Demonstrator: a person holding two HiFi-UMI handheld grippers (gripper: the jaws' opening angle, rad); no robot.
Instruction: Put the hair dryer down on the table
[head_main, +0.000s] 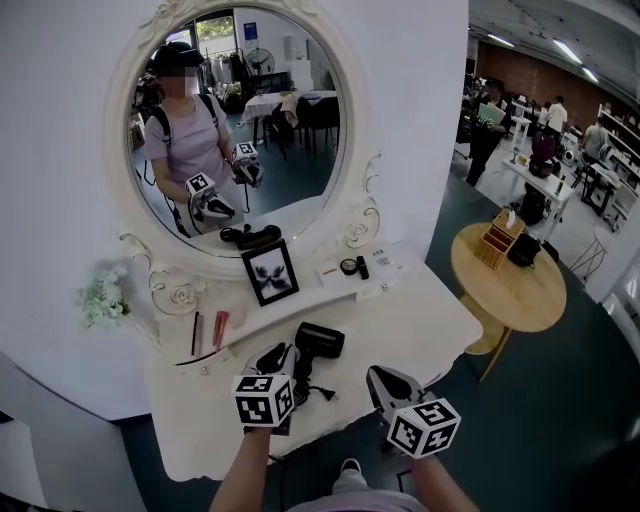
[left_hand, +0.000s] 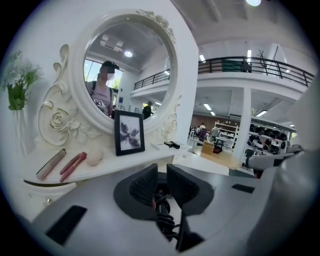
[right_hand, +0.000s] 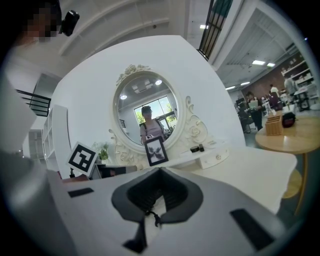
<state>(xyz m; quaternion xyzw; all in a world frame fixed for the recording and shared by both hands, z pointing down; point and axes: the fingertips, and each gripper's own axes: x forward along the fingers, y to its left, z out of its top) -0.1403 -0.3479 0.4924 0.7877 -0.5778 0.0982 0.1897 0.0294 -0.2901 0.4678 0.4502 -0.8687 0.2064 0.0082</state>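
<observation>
Scene: white vanity table (head_main: 430, 320) under an oval mirror (head_main: 300, 170), with a small photo frame (head_main: 270, 272) on the shelf between them.

Hair dryer (head_main: 320, 340): black. It lay on the tabletop near the front edge, barrel toward the shelf and handle angled back toward me, just beyond and to the right of my left tips. It looked to be resting on the table, not carried.

Left gripper (left_hand: 161, 172): jaws stood a narrow gap apart. Loops of black cord (left_hand: 164, 215) showed low in that gap. I saw no pad pressing on them and judged the gripper empty.

Right gripper (right_hand: 160, 171): jaws together at the tips, nothing between them. It was held above the table's front edge, apart from the dryer.

Handling estimate:
- The shell is rigid, smooth plastic, likely slick against the pads.
- Weight is moderate and sits in the barrel, so it would tip if pinched low on the handle.
- The best hold is across the handle close under the barrel, where it is narrow enough for the jaws.
- The cord is limp and gives no control. It could snag the jaws or drag the dryer on withdrawal.
</observation>
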